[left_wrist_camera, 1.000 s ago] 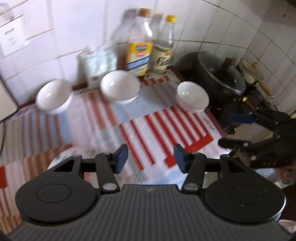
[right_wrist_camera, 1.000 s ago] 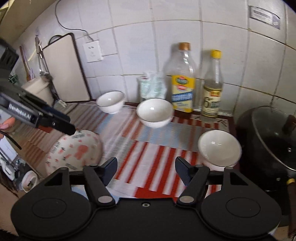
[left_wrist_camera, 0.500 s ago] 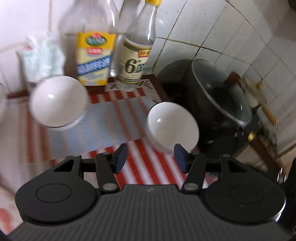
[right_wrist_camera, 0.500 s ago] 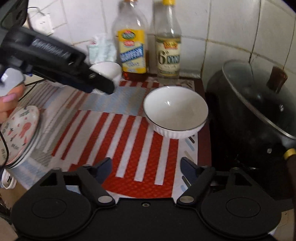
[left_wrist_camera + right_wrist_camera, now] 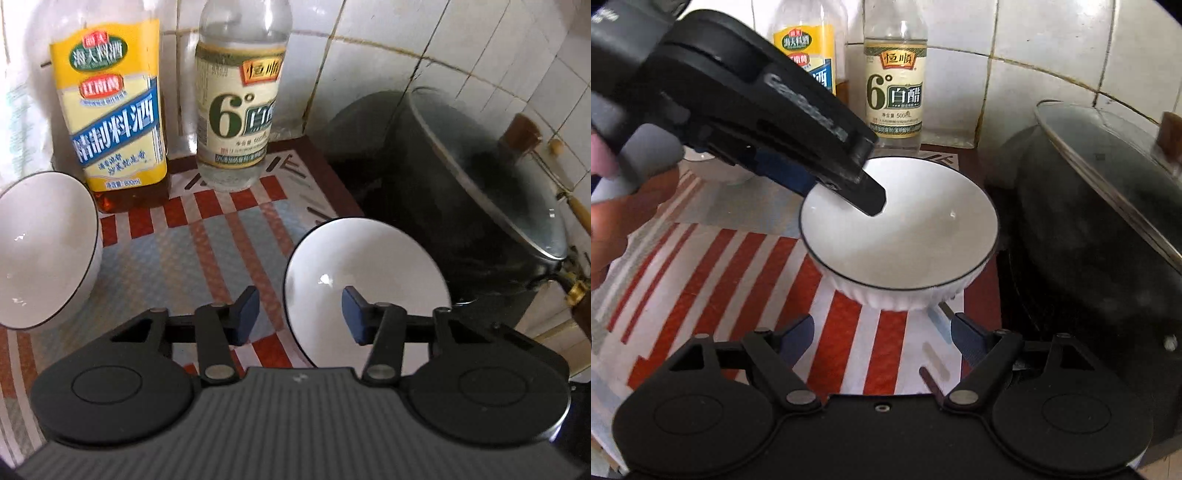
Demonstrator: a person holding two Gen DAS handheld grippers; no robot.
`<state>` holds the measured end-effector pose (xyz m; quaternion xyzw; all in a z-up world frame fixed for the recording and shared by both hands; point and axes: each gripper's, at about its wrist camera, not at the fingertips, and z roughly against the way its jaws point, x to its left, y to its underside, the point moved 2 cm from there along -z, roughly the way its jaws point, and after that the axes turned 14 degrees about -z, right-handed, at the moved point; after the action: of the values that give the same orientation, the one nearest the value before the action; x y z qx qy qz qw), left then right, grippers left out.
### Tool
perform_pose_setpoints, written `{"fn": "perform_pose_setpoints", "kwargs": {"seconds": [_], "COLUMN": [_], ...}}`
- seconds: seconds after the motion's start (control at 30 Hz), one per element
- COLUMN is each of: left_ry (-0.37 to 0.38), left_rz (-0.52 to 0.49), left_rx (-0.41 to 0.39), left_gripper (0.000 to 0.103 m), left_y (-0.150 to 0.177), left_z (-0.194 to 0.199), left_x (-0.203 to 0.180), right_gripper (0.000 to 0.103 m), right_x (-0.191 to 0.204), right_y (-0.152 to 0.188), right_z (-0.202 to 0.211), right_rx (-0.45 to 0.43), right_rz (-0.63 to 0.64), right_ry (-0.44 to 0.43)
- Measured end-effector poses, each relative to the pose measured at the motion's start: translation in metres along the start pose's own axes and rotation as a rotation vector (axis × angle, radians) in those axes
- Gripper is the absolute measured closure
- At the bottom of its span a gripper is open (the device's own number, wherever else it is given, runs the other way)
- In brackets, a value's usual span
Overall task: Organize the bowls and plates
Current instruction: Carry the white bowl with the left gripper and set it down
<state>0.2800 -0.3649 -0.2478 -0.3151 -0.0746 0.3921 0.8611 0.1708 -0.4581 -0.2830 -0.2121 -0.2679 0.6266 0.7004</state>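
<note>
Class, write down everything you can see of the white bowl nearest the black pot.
The white bowl is round and glossy, probably ceramic, with a thin dark line along its rim and a ribbed outer wall. It stands upright and empty on the striped mat, beside the black pot and in front of the vinegar bottle. The open left tool straddles its near rim, one finger inside the bowl; whether it touches is unclear.

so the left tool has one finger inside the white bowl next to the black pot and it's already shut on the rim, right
Not quite. The left tool is open, not shut. The left wrist view shows its jaws spread wide either side of the white bowl's rim. One finger does reach inside the bowl, beside the black pot, as the right wrist view shows.
</note>
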Motion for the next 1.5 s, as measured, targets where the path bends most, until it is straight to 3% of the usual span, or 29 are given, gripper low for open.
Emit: {"fn": "perform_pose_setpoints", "kwargs": {"seconds": [0.07,0.13,0.2,0.37,0.57,0.9,1.1,1.5], "left_ry": [0.007,0.027,0.049,0.007,0.025,-0.051,-0.088,-0.132], "left_rz": [0.026,0.052,0.068,0.036,0.07,0.025,0.081,0.192], "left_rx": [0.028,0.039,0.046,0.04,0.035,0.043,0.066,0.176], "left_gripper": [0.067,0.085,0.093,0.093,0.092,0.091,0.091,0.091], "left_y": [0.0,0.002,0.005,0.01,0.021,0.056,0.085,0.142], "left_z": [-0.007,-0.011,-0.013,-0.008,0.016,0.092,0.126,0.106], "left_x": [0.005,0.01,0.012,0.003,0.001,-0.017,-0.007,0.03], "right_gripper": [0.018,0.017,0.013,0.014,0.014,0.014,0.014,0.014], "right_x": [-0.002,-0.004,-0.004,-0.005,0.0,0.038,0.066,0.098], "right_y": [-0.002,-0.005,-0.007,-0.016,-0.017,0.003,0.013,0.059], "right_z": [-0.004,-0.008,-0.013,-0.015,0.001,0.062,0.086,0.049], "right_rx": [-0.009,-0.017,-0.017,-0.046,0.015,-0.006,-0.003,0.09], "right_rz": [-0.007,-0.014,-0.002,-0.023,-0.049,0.08,0.162,0.196], "right_ry": [0.001,-0.013,-0.015,-0.015,-0.053,-0.104,-0.148,-0.263]}}
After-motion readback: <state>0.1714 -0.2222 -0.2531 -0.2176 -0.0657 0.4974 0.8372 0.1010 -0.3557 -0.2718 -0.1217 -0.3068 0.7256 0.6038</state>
